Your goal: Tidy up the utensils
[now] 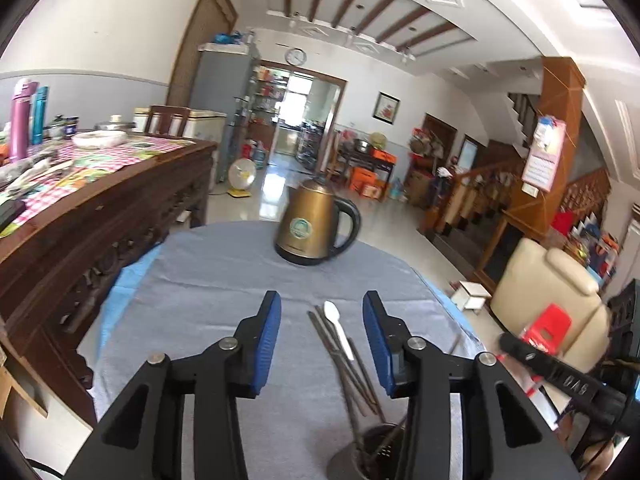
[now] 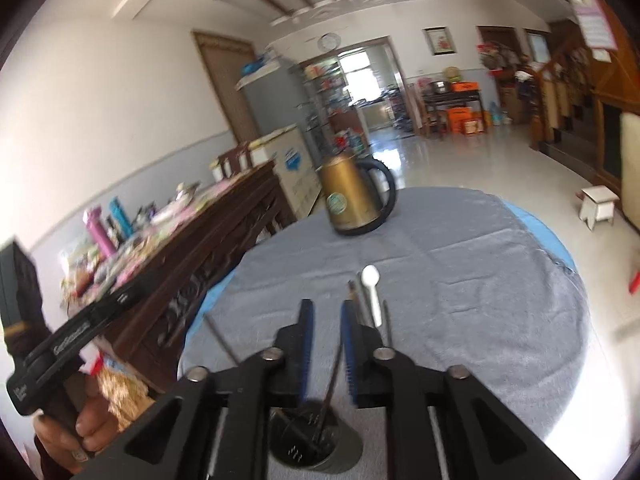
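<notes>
A: Utensils first. White spoon (image 1: 338,329) and dark chopsticks (image 1: 352,368) stand bunched in the holder cup (image 2: 316,446), near edge of the round table with the grey cloth (image 1: 224,280). Long axes run from the cup out toward the kettle (image 1: 316,226); spoon bowl is the far, upper end, handle goes down toward the cup.

B: Grippers?

A: Left gripper (image 1: 322,344) has its blue pads apart, the bundle is between them, nearer the right pad, no contact that I can see. Right gripper (image 2: 326,344) has a narrow gap, one dark chopstick (image 2: 334,376) runs through it; pads don't look pressed on it, but it's blurry.

B: Risks?

A: My read: the cup is light and top-heavy with sticks leaning out. A jaw nudging the bundle sideways could tip it or roll it toward the table edge. Both grippers crowd the same cup, so they could knock each other. Closing on the whole bunch could also drag extra pieces out.

B: Kettle in the way?

A: No, well apart, at the far side.
</notes>
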Available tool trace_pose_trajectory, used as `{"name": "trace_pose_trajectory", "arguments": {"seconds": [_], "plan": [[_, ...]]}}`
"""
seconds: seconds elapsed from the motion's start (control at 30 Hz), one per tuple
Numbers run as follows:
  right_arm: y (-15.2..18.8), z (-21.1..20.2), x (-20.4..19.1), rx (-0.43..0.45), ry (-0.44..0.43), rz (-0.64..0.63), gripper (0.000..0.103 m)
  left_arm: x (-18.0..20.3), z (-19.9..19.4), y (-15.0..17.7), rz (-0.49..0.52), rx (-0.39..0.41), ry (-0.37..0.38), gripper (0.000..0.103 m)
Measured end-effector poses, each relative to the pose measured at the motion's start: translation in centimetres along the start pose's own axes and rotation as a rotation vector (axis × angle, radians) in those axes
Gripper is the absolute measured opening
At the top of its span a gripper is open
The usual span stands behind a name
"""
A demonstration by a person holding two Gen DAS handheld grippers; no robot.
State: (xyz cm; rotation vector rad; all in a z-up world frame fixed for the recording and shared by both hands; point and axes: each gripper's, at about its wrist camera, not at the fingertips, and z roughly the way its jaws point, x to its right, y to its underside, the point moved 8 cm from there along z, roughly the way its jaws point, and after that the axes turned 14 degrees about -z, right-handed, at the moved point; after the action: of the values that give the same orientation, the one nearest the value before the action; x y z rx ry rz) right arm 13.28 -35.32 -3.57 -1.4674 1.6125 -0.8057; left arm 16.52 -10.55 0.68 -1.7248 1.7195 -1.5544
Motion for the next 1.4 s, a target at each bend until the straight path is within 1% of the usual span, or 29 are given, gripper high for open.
{"name": "trace_pose_trajectory", "arguments": {"seconds": [0.03, 0.07, 0.17, 0.3, 0.4, 0.5, 0.6, 0.73, 0.83, 0.9, 0.97, 1.1, 1.2, 1.3, 1.33, 1.37, 1.4], "plan": [[-0.1, -0.3, 0.7, 0.014, 0.02, 0.018, 0.029, -0.5, -0.1, -0.2, -0.009, 0.005, -0.006, 0.046], [-0.2, -0.6, 1.5, 0.026, 0.04, 0.036, 0.031, -1.3, -0.1, -0.5, -0.027, 0.011, -0.021, 0.046], [-0.3, -0.4, 3.4, 0.028, 0.085, 0.072, 0.031, -3.3, 0.5, -0.9, -0.067, 0.001, -0.053, 0.047], [0.8, 1.1, 6.0, -0.032, 0.107, 0.124, 0.031, -6.1, 2.3, -0.1, -0.107, -0.048, -0.111, 0.047], [2.2, 2.3, 7.1, -0.083, 0.11, 0.148, 0.031, -8.1, 4.5, 1.4, -0.137, -0.116, -0.151, 0.047], [4.1, 4.5, 8.1, -0.165, 0.084, 0.178, 0.031, -10.0, 7.0, 3.5, -0.163, -0.198, -0.181, 0.047], [6.4, 6.6, 8.8, -0.236, 0.054, 0.21, 0.031, -11.2, 9.5, 5.5, -0.163, -0.268, -0.202, 0.047], [8.7, 10.0, 9.2, -0.312, 0.009, 0.228, 0.031, -12.4, 12.4, 7.4, -0.175, -0.346, -0.22, 0.047], [9.7, 13.0, 9.4, -0.378, 0.0, 0.21, 0.031, -13.1, 14.2, 8.7, -0.191, -0.388, -0.226, 0.047], [10.1, 14.9, 9.6, -0.407, -0.025, 0.217, 0.031, -13.3, 15.4, 9.3, -0.188, -0.411, -0.233, 0.047], [10.2, 17.2, 9.6, -0.439, -0.038, 0.209, 0.03, -13.5, 16.3, 9.4, -0.179, -0.428, -0.239, 0.047], [10.3, 21.8, 8.9, -0.511, -0.069, 0.152, 0.03, -13.2, 18.1, 9.5, -0.153, -0.455, -0.239, 0.047], [10.0, 24.2, 8.1, -0.539, -0.068, 0.108, 0.03, -12.6, 19.0, 9.4, -0.128, -0.466, -0.227, 0.047], [10.2, 25.8, 7.4, -0.568, -0.053, 0.075, 0.03, -11.9, 20.3, 9.3, -0.103, -0.484, -0.209, 0.047], [10.4, 26.2, 7.4, -0.581, -0.046, 0.066, 0.028, -11.6, 21.0, 9.3, -0.096, -0.494, -0.202, 0.047], [10.6, 26.6, 7.5, -0.593, -0.038, 0.058, 0.022, -11.3, 21.5, 9.3, -0.091, -0.503, -0.194, 0.047], [10.9, 26.9, 7.6, -0.606, -0.025, 0.052, 0.02, -10.9, 22.0, 9.4, -0.086, -0.509, -0.183, 0.047]]}}
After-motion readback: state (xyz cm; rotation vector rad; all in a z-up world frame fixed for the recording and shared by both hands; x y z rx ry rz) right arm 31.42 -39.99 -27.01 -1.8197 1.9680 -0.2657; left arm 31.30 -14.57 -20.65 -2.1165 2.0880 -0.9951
